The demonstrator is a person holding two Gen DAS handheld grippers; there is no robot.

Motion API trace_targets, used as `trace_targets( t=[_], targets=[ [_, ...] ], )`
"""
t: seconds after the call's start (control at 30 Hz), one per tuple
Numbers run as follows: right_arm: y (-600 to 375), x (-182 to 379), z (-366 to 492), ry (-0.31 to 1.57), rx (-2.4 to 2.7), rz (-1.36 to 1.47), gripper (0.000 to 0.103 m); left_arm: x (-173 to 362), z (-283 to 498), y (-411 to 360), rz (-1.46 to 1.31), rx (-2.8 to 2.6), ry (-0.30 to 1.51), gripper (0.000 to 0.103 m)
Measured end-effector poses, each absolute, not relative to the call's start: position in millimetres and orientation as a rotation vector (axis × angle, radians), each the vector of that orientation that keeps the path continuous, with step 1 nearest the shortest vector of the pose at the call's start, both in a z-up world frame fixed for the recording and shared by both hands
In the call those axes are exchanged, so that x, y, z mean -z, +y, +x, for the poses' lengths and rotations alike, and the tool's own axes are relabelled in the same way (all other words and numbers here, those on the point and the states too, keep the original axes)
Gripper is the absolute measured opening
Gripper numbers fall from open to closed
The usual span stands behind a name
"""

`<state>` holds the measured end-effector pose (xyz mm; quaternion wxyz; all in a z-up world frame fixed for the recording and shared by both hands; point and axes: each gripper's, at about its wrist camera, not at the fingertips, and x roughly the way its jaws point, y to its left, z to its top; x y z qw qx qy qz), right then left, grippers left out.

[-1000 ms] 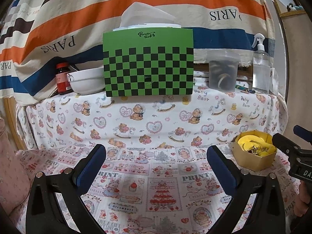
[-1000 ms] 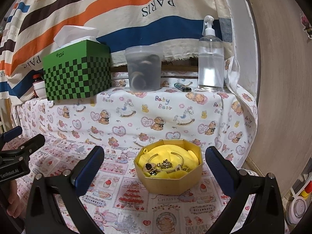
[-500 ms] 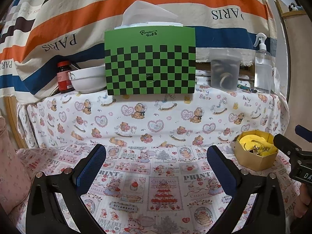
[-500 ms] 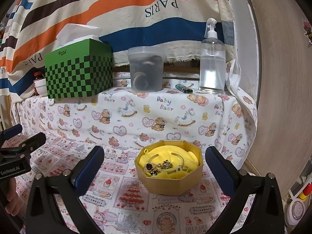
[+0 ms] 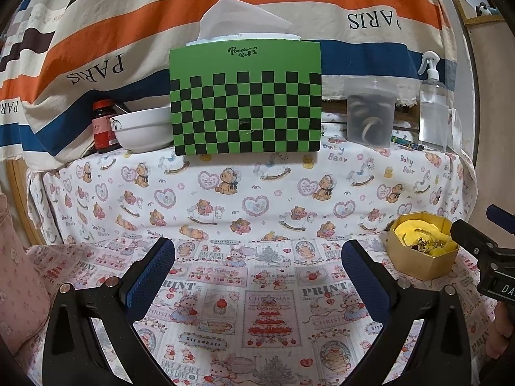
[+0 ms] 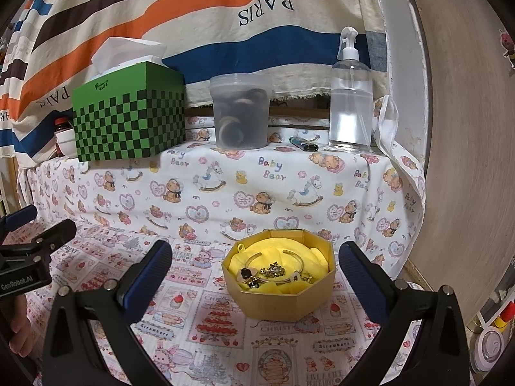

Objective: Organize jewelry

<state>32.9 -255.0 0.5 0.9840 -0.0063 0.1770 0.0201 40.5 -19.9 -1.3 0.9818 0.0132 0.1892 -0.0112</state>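
Observation:
A gold octagonal box [image 6: 283,302] with a yellow lining sits on the printed cloth in the right wrist view. It holds a thin bangle [image 6: 291,254] and a heap of small jewelry pieces [image 6: 270,273]. My right gripper [image 6: 256,273] is open and empty, its jaws standing wide on either side of the box, a little short of it. My left gripper [image 5: 257,267] is open and empty over the bare cloth. In the left wrist view the box [image 5: 421,260] lies to the right, beside the right gripper's fingers [image 5: 473,241].
A raised shelf at the back carries a green checkered tissue box [image 5: 246,99], a white bowl [image 5: 141,132], a red-capped jar [image 5: 103,125], a clear tub [image 6: 239,111], a spray bottle [image 6: 351,93] and a lighter [image 6: 304,144]. A wall [image 6: 466,160] stands on the right.
Both views have drawn back and risen slightly; the gold box sits a little lower and farther in each. Both grippers stay open and empty.

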Motion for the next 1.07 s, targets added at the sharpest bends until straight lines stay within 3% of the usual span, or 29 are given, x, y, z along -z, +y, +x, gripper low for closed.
trace_targets(
  t=[1.07],
  targets=[
    [-254.7,-0.4,34.2,0.359,-0.041,-0.014,0.103,2.1,42.1,-17.6,0.027,0.011,0.381,0.102]
  ],
)
